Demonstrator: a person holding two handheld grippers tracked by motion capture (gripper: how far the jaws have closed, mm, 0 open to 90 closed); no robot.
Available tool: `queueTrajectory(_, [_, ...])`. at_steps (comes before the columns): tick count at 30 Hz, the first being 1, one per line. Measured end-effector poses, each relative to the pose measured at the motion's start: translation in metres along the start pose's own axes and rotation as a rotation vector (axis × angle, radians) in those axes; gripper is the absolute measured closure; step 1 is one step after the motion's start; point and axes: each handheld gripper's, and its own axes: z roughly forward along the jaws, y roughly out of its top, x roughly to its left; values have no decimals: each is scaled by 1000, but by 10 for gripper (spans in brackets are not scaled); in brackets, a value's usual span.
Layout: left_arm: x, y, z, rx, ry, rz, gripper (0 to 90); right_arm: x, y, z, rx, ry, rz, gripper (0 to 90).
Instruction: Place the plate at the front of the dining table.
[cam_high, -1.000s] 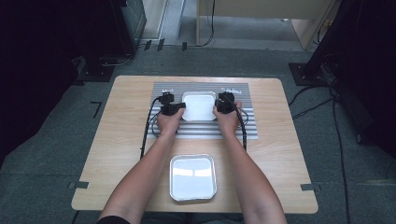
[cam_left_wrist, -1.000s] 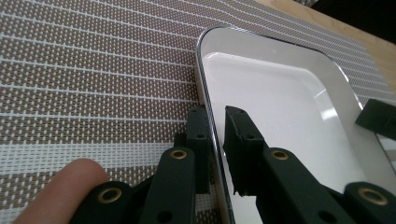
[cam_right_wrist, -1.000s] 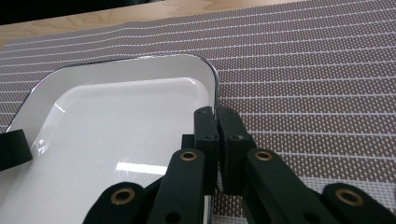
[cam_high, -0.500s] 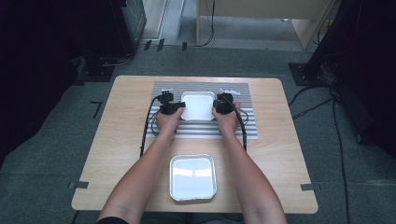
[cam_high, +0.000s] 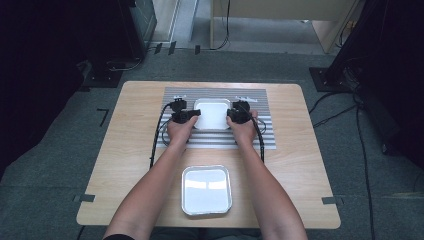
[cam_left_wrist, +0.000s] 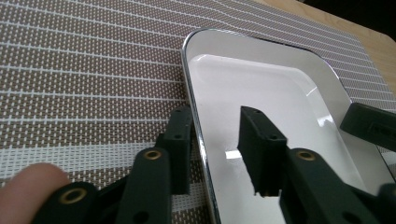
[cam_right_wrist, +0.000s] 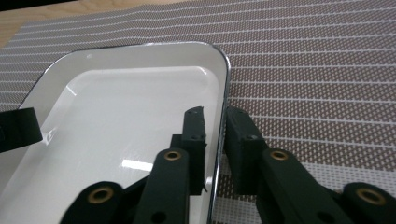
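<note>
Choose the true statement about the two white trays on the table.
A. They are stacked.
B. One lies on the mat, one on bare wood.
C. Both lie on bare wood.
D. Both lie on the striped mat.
B: the far tray lies on the striped mat, with a gripper at each side, while the near tray lies on the bare wooden table.

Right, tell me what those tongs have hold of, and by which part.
Neither hold is closed yet. The left tongs and right tongs each straddle an opposite side rim of the white tray on the striped mat, jaws open.
</note>
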Motion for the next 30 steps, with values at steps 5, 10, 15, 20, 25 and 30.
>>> queueTrajectory(5, [0, -6, -7, -35, 80, 74, 449, -5, -2, -5, -8, -46, -8, 700])
queueTrajectory(10, [14, -7, -18, -57, 34, -9, 341, -8, -1, -10, -11, -57, -43, 604])
queueTrajectory(15, [19, -8, -27, -80, 8, -9, 285, -2, 0, -14, 29, -35, -73, 462])
queueTrajectory(20, [15, -13, -33, -74, -3, 27, 252, 3, 0, -20, 9, -22, -117, 339])
queueTrajectory(25, [18, -19, -41, -78, -27, 27, 239, 3, -4, -27, 8, -11, -145, 303])
queueTrajectory(30, [20, -23, -54, -85, -39, 31, 240, 0, -15, -34, -8, -23, -154, 308])
